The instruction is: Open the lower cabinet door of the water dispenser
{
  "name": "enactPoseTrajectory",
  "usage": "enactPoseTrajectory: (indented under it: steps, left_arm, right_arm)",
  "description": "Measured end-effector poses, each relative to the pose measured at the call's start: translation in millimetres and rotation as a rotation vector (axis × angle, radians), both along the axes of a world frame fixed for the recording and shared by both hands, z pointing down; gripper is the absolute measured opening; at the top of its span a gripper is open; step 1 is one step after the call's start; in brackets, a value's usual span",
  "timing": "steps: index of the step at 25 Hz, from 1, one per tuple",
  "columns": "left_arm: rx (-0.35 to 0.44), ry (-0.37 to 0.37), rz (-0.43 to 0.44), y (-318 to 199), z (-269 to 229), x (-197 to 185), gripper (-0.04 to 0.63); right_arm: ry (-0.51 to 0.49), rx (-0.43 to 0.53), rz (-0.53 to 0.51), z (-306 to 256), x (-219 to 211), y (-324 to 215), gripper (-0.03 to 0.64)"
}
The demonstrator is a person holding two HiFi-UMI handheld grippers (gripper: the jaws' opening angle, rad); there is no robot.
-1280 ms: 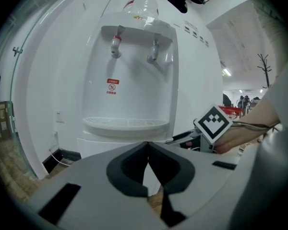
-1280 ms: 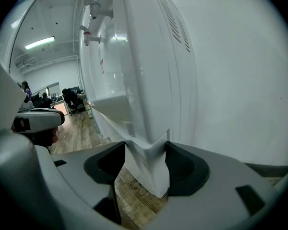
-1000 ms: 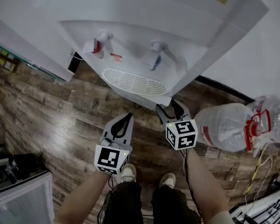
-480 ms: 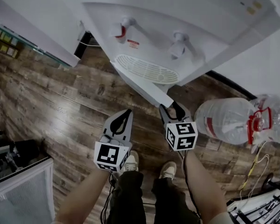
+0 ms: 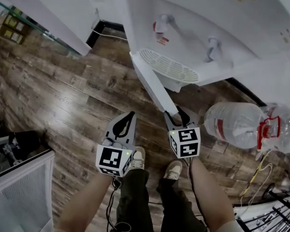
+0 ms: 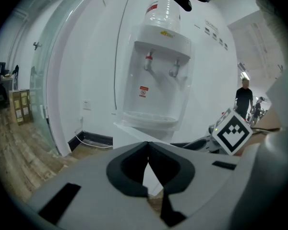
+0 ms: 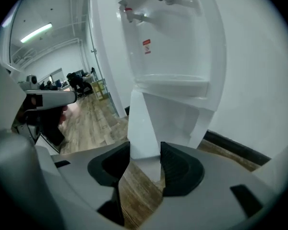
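The white water dispenser (image 5: 183, 42) stands at the top of the head view, with red and blue taps over a drip tray. Its lower cabinet door (image 5: 152, 86) stands swung out toward me. My right gripper (image 5: 176, 115) is shut on the door's free edge; its jaws have just been closing, with the door (image 7: 144, 123) between the pads in the right gripper view. My left gripper (image 5: 130, 115) hangs beside it, to the left of the door, shut and empty. The left gripper view shows the dispenser (image 6: 156, 80) ahead and the open door (image 6: 134, 133) below it.
A big water bottle (image 5: 237, 124) lies on the wooden floor right of the door, with cables (image 5: 261, 173) near it. My feet (image 5: 135, 158) are just behind the grippers. A white cabinet (image 5: 19, 197) stands at the lower left. A person (image 6: 243, 97) stands far off.
The cabinet door has swung out from the dispenser, with my right gripper on its edge. Both grippers have drawn back from the dispenser.
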State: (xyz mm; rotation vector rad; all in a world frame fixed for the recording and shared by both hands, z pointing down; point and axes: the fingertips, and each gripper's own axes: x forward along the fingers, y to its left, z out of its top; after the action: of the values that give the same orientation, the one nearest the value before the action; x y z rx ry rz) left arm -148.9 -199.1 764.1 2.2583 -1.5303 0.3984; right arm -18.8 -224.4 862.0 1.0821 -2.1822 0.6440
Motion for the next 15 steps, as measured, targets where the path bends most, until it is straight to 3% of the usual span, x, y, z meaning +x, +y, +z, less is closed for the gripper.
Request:
enactPoseTrajectory:
  steps: [5,15]
  left_arm:
    - [-0.021,0.007,-0.032,11,-3,-18,0.006]
    - [-0.072,-0.018,-0.117,38,-3,-80,0.006]
  right_arm:
    - [0.030,-0.024,-0.110,0,-39,17,0.193]
    - [-0.015,-0.138,-0.152,2,-110,44,0.242]
